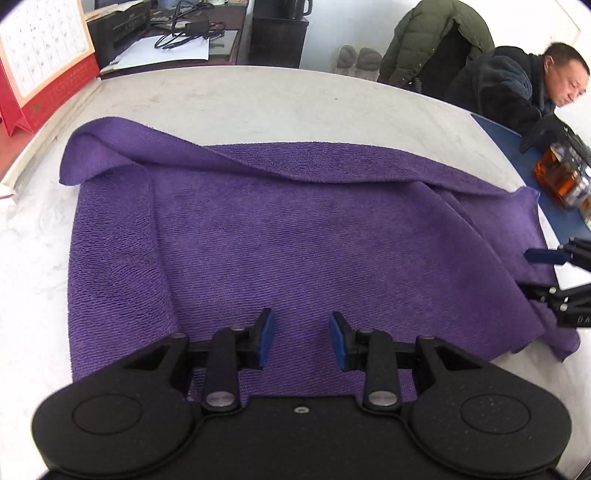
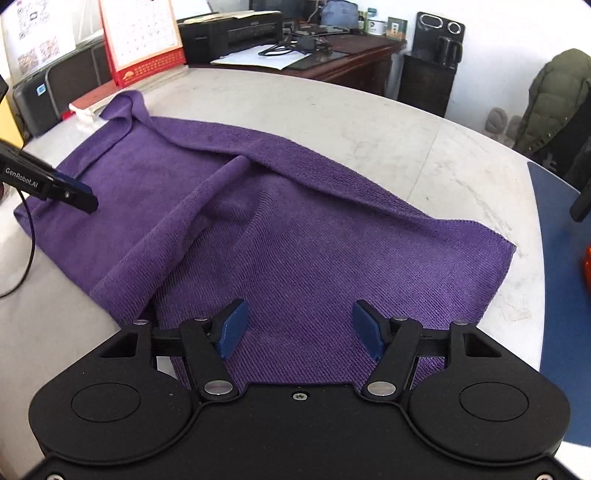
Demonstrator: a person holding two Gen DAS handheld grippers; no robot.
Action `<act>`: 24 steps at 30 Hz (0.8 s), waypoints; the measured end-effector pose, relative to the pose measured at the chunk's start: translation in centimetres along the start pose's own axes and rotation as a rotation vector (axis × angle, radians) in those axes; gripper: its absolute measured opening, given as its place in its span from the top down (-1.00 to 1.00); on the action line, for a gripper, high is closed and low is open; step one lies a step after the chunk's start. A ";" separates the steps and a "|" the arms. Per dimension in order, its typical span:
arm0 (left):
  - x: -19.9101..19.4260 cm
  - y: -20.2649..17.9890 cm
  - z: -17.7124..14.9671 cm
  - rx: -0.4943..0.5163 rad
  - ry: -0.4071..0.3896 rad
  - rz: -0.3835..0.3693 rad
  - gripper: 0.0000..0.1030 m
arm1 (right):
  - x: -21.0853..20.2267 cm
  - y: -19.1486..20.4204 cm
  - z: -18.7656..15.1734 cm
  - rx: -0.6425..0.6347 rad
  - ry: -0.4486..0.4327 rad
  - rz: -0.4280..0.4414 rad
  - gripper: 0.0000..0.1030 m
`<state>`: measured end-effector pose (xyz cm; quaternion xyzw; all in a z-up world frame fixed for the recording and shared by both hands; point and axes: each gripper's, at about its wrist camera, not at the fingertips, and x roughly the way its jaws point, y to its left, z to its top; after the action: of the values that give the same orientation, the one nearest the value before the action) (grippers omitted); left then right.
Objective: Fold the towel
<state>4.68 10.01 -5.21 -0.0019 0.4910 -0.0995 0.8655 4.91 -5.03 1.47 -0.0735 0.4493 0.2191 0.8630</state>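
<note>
Right under my left tongs (image 1: 302,339) lies the purple towel (image 1: 295,236), and their blue pads stand a little apart with nothing between them, poised over the cloth near its near edge. My right tongs (image 2: 300,329) stand wider, also empty, above the towel's near right part; in the left view they show at the towel's right edge.

The towel is spread across the middle of a pale, marble-like tabletop (image 1: 258,96). Its far edge is folded over toward me in a loose flap, raised at the far left corner, and a long crease runs across the cloth in the right view. Bare stone is open beyond the towel's far edge and to its left.

At the tabletop's right edge lies a blue mat (image 2: 561,280). On it, toward the far right, stands a glass vessel with amber liquid (image 1: 557,177), and a person in a dark jacket (image 1: 517,85) leans over that corner.

At the far left corner stands a red desk calendar (image 1: 37,59). Beyond the tabletop is a dark wooden desk (image 2: 354,55) bearing a black printer (image 2: 232,33), papers and cables. A green padded coat (image 1: 436,40) hangs farther right.
</note>
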 end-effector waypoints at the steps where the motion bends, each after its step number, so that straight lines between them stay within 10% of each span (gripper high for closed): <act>1: -0.1 -0.2 -0.2 0.012 0.011 0.007 0.41 | -0.1 -0.1 -0.1 -0.002 0.007 0.001 -0.23; 15: -3.3 -0.3 -4.1 0.049 0.099 -0.010 0.37 | -6.7 -0.1 -6.9 0.008 0.134 -0.008 -0.23; 24: -5.0 4.4 -5.2 -0.119 0.081 0.108 0.37 | -8.9 0.5 -6.5 0.012 0.159 0.012 -0.23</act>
<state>-1.47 15.73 -4.15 -0.0227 0.5298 -0.0233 0.8475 -4.58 -9.46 4.92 -0.0830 0.5183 0.2150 0.8236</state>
